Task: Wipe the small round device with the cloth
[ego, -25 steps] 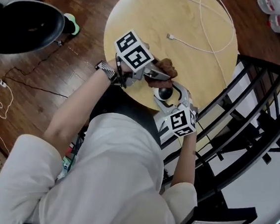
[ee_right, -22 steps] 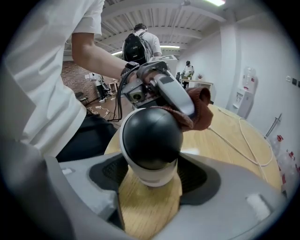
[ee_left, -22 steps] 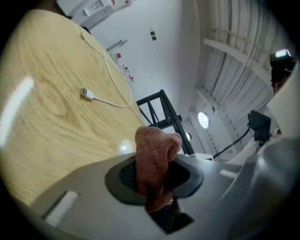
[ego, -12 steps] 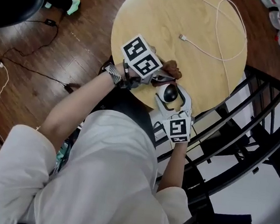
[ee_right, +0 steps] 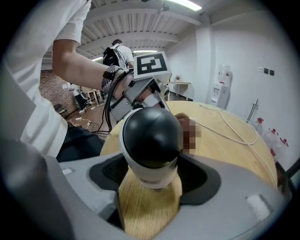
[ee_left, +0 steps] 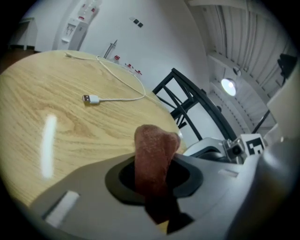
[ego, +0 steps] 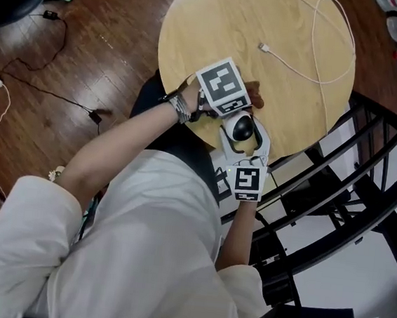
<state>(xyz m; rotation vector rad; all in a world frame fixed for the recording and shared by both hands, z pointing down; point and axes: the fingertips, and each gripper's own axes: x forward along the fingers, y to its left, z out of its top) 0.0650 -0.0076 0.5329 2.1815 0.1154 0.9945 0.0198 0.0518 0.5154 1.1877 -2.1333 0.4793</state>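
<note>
Small round device (ee_right: 151,136), black dome on a white base, sits at the table's (ego: 220,23) near edge. It stands btwn the jaws of the right gripper (ee_right: 152,171), which grasp its white lower body on both sides. Left gripper (ee_left: 154,183) is clenched on the brown cloth (ee_left: 152,154). A wad pokes out past the jaw tips and, in the head view, lies just at the dome's far-left side; contact not certain. Step in hand looks like the wipe itself.

To do it well:
- Hold the right grip firm and steady so the device can't spin or tip.
- Lead w/ the cloth wad, not the hard jaw tips, esp. over the glossy dome.
- Use light pressure and short arcs round top and sides, re-angling the wrist to follow the curve.

White cable (ego: 315,54) lies well apart, far right, so prob. no snag risk.
</note>
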